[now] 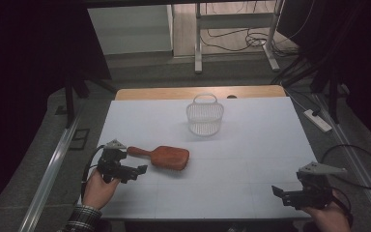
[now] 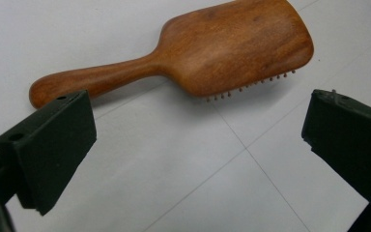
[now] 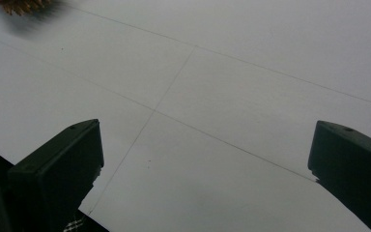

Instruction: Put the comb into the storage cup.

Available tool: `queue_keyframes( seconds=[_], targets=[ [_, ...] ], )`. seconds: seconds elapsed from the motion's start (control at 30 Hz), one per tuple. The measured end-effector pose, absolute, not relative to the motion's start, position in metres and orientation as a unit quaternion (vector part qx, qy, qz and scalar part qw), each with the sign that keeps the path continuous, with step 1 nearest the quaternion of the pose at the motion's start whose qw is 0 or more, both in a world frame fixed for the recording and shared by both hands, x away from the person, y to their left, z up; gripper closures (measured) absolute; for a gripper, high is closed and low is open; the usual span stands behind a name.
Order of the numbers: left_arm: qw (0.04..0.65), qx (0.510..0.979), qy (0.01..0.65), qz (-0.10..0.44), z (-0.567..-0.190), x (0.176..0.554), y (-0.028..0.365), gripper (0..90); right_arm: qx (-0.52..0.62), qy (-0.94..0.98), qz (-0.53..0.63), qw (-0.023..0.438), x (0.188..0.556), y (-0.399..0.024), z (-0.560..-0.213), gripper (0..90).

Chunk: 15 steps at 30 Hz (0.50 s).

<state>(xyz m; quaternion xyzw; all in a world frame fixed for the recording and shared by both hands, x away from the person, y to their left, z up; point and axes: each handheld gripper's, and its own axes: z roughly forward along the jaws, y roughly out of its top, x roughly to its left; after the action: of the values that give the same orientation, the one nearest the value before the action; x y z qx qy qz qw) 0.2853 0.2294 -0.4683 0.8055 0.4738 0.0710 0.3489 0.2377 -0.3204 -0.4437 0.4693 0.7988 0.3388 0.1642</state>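
High view: dim overall, with heavy black falloff at left and right edges and both upper corners. Brightest zone is the white table sheet (image 1: 251,145), evenly lit, no glare. Floor beyond the table is mid-grey and soft. Image slightly grainy and low in detail. The white basket (image 1: 205,116) casts a faint shadow on the sheet; the wooden hairbrush (image 1: 162,157) casts a thin, soft one.

Left gripper view: hairbrush (image 2: 198,53) in fair focus, mild sheen on the wood, soft shadow beneath handle and head. The 2 near jaws are dark, slightly blurred.

Right gripper view: flat, grey-white light on the sheet (image 3: 232,87); top-left corner blurred; jaws underexposed, nearly featureless.
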Motion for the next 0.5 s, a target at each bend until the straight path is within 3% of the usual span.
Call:
queue_keyframes(
  seconds=[0.5],
  targets=[
    [0.340,0.810,0.474,0.068,-0.467,0.308,0.225,0.0,0.470,0.799,0.337,0.163,0.238,-0.320,-0.444,0.0]
  ],
)
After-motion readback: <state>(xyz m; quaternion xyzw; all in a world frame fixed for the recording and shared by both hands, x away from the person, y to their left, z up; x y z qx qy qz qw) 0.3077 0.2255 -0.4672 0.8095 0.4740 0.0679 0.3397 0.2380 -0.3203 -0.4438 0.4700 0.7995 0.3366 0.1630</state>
